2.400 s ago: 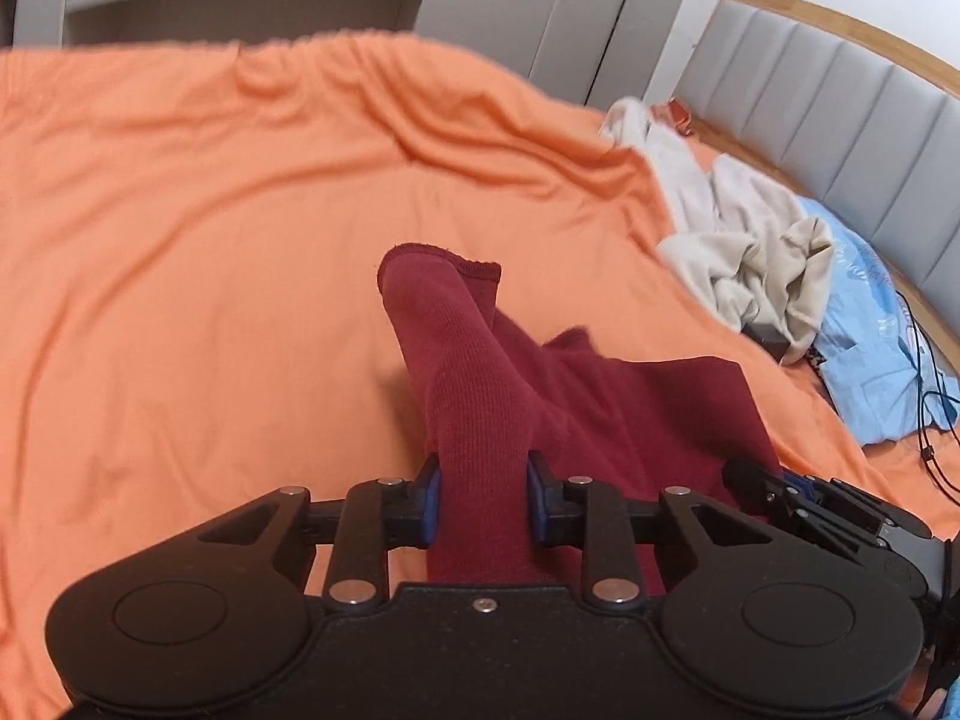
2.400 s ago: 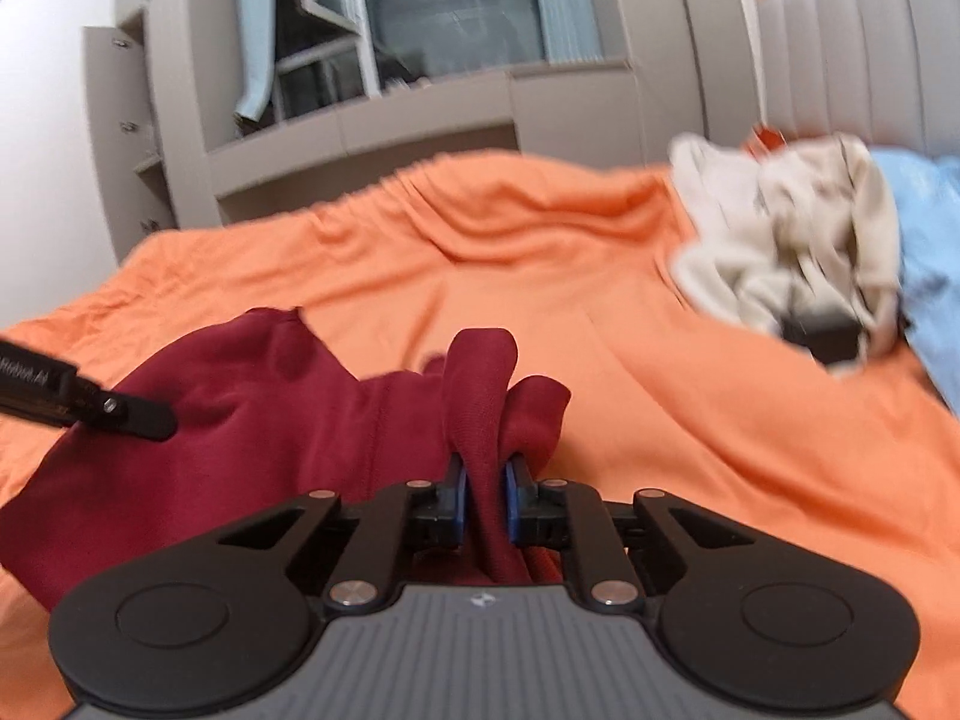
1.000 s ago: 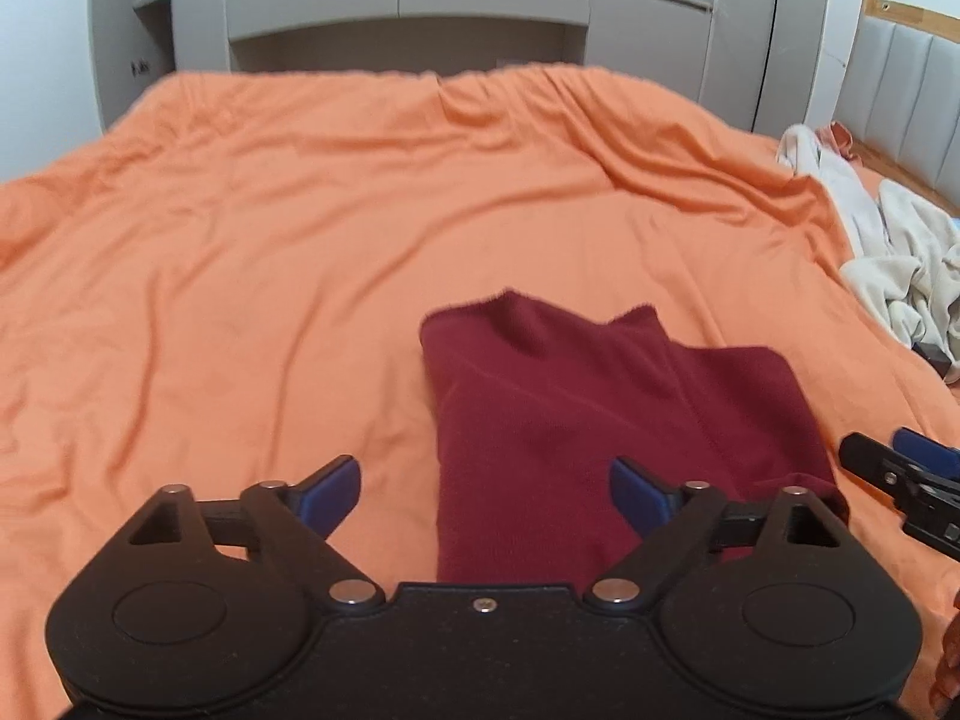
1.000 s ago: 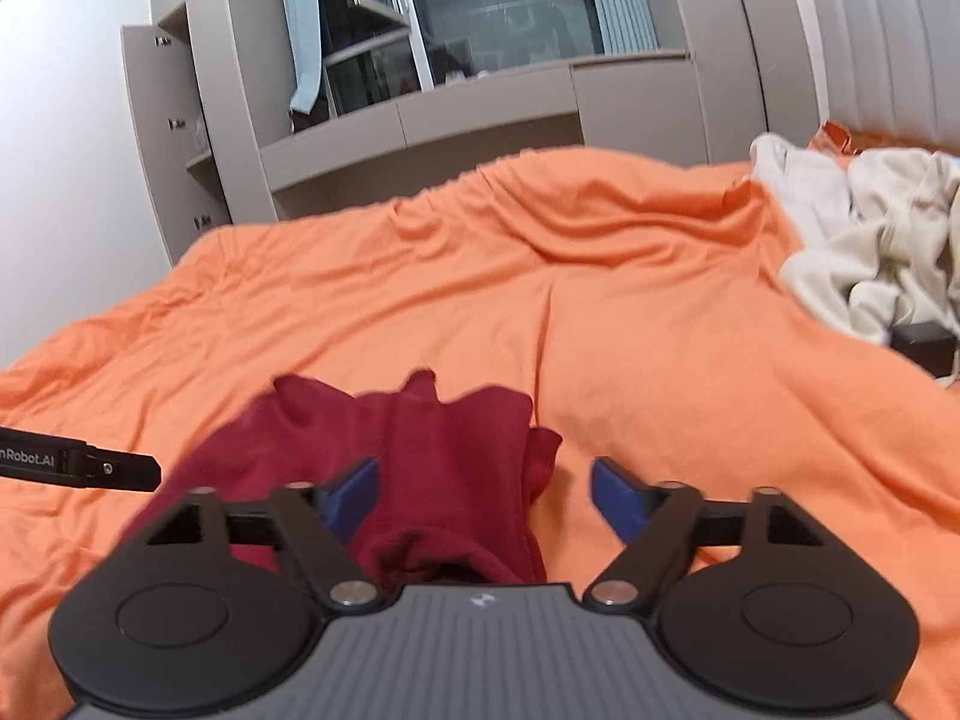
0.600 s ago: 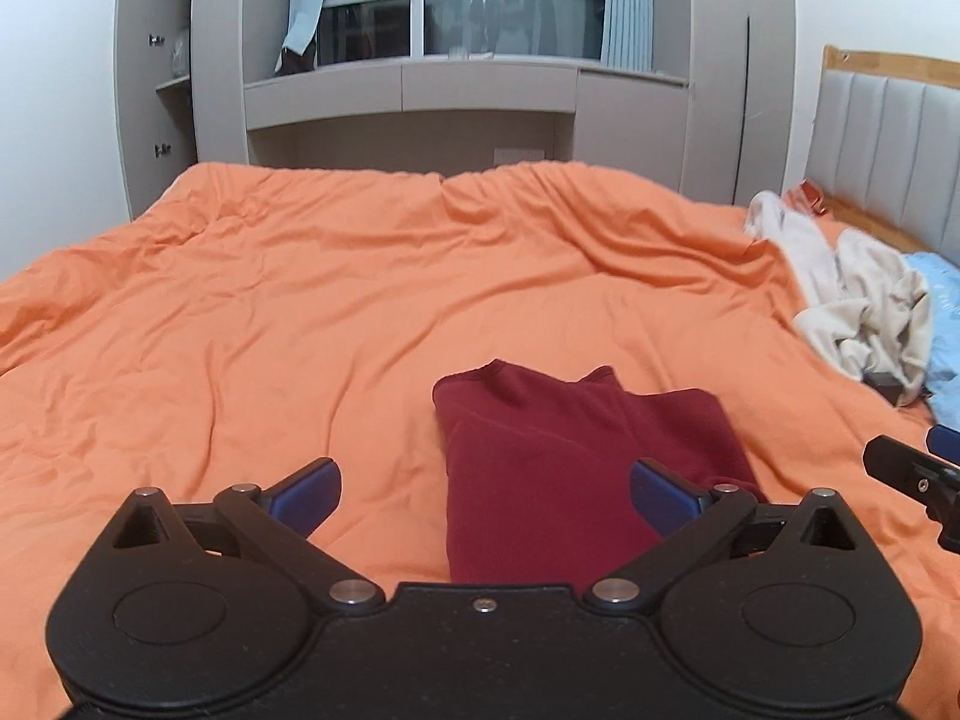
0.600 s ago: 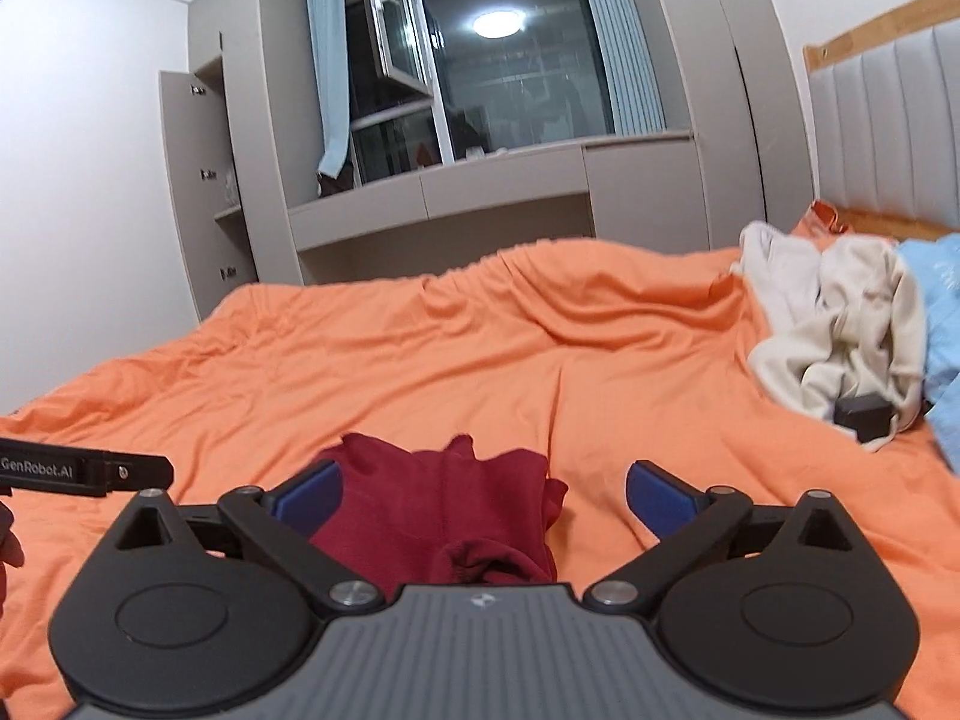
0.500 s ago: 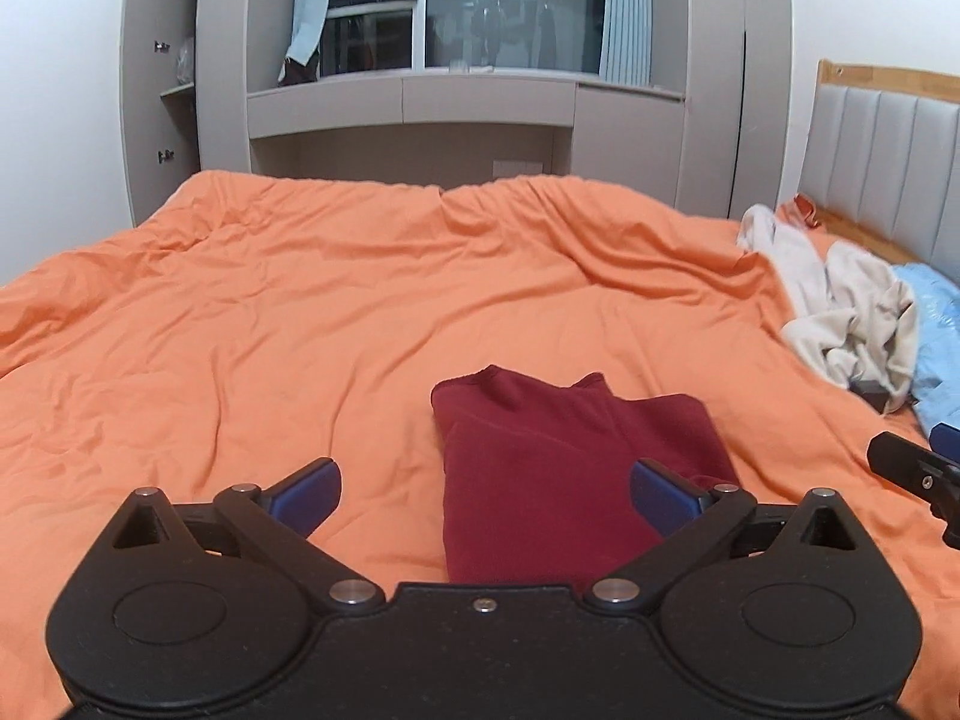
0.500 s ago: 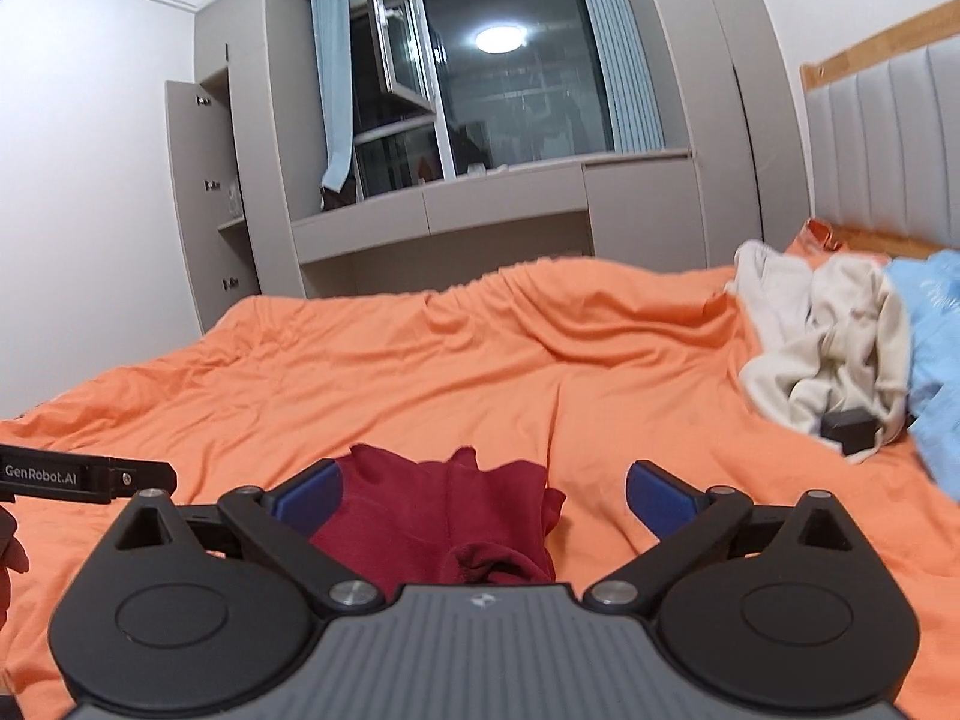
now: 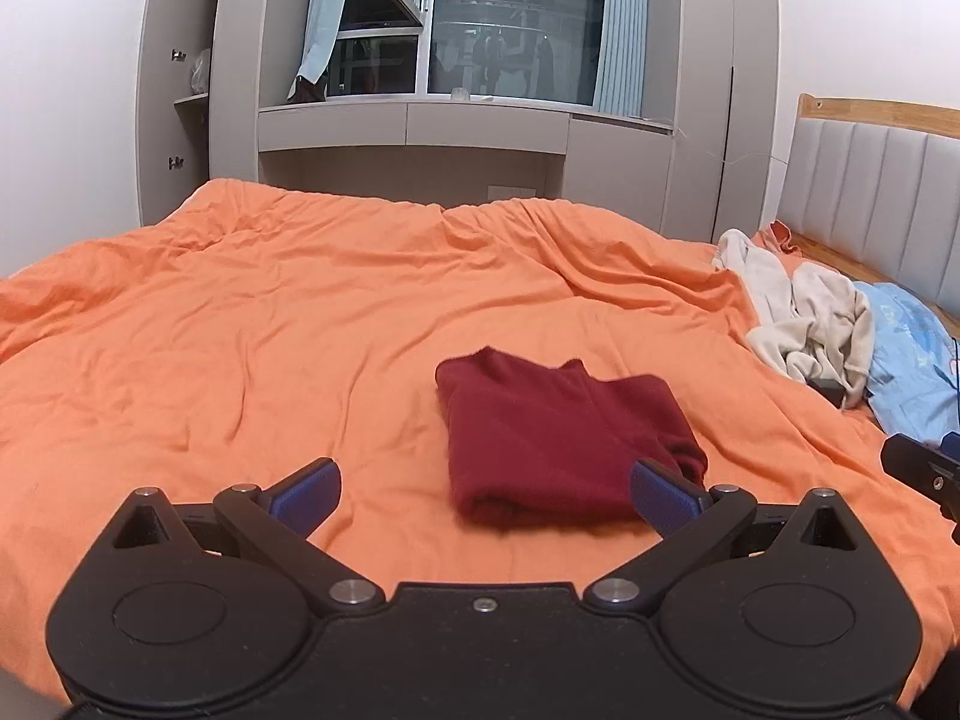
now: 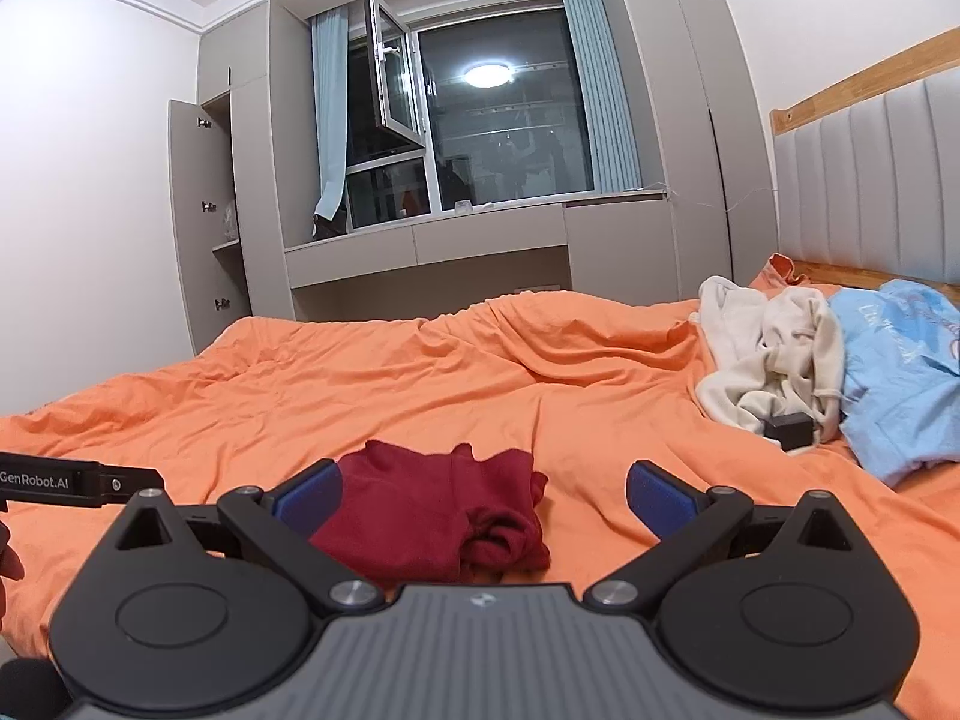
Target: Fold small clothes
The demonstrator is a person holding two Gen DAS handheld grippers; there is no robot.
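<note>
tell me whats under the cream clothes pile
A small black box pokes out from under the cream clothes, on the orange sheet. The pile hides anything deeper.

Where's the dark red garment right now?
The dark red garment lies folded on the orange bedspread, centre of both views, left of the cream clothes pile.

Garment (image 9: pixel 558 444) on bed (image 9: pixel 240 330), seemingly mid-bed

Plain dark red folded garment (image 9: pixel 558 450) at centre on a plain orange bedspread (image 9: pixel 240 324). At 3 o'clock, cream clothes (image 9: pixel 804 318) and a light blue printed piece (image 10: pixel 900 378). Blue pads (image 9: pixel 306 489) on black gripper fingers. Grey cabinets (image 10: pixel 618 252), grey padded headboard (image 9: pixel 870 210) with wood trim.
</note>
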